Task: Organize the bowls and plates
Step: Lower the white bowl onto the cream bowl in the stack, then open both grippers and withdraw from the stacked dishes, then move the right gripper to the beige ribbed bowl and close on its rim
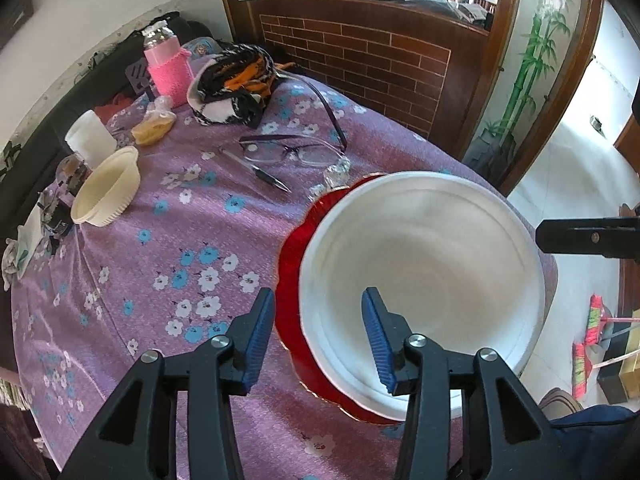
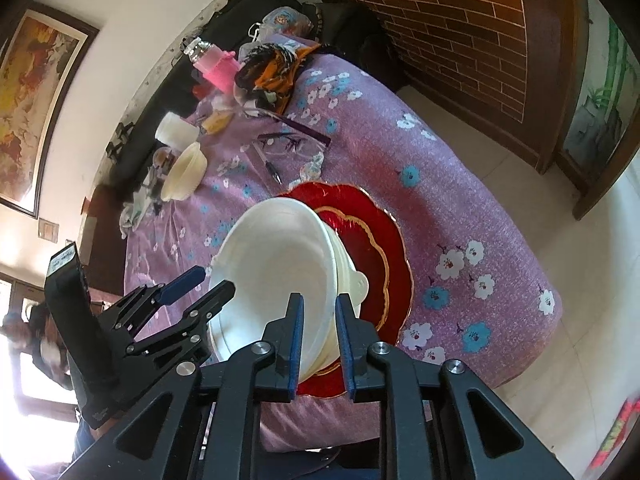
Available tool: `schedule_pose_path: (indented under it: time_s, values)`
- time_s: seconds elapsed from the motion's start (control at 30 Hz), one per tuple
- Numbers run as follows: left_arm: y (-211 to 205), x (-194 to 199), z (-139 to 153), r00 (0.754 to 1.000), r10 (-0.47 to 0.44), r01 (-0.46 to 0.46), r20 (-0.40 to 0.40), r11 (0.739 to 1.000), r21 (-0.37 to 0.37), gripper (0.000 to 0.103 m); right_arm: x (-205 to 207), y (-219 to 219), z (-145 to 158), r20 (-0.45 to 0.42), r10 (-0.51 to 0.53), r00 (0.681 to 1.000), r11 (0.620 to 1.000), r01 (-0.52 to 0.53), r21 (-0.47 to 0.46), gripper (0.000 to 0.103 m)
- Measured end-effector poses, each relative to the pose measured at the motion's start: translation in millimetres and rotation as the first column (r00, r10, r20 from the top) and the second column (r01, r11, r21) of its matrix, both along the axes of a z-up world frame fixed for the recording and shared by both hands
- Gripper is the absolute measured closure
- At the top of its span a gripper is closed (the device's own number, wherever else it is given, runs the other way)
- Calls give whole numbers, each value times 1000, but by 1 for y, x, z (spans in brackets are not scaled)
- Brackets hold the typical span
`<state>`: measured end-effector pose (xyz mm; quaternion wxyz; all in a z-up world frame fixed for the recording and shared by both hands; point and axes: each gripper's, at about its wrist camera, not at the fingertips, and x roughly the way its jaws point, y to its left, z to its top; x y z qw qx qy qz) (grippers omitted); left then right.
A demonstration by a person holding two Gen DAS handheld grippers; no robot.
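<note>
Red glass plate (image 2: 376,240) with a scalloped gilt rim lies flat on the purple flowered tablecloth (image 1: 160,240) and serves as the reference landmark. Stacked on that plate sits a white round bowl (image 1: 420,264), tilted, with a second cream-coloured bowl (image 2: 348,276) nested beneath it (its rim and lip show on the plate side in the right wrist view).

Left gripper (image 1: 318,336): blue-padded jaws stand apart, straddling the near rim of the white bowl; one pad is outside over the red plate's edge, the other inside the bowl. No pad presses on the rim.

Right gripper (image 2: 319,344): jaws stand narrowly apart with the white bowl's rim between them; whether the pads touch it cannot be told.

Beyond the plate, well apart, lies a ribbed cream plastic bowl (image 1: 106,188) tipped on its side. Between that bowl and the plate lie purple-framed spectacles (image 1: 296,148) and a pen (image 1: 260,172).
</note>
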<state>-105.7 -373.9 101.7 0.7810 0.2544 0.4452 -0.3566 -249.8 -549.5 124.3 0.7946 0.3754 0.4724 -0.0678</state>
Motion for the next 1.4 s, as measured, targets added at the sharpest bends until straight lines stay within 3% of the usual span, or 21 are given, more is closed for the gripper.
schedule_pose_path:
  time_s: [0.3,0.7,0.93,1.1,1.2,1.4]
  values:
    - [29,10,11,997,76,-75,27,997,-34,52,9,5,12,26,1,1000,1000,-1,0,84]
    - [100,32,10,968,248,-247,20,968,-48,39,57,56,16,22,141,990,990,-141,-5,76]
    - [153,43,6,931,364,-363,13,930,-53,32,94,96,23,11,238,971,971,-237,-19,71]
    - [193,50,2,895,446,-445,23,894,-49,27,134,130,29,5,299,954,954,-299,-29,60]
    - [218,52,-2,870,492,-491,30,870,-40,24,161,150,30,-7,326,945,945,-326,-33,59]
    - [274,56,-18,828,561,-560,10,828,-33,23,238,169,20,-31,282,959,959,-282,15,57]
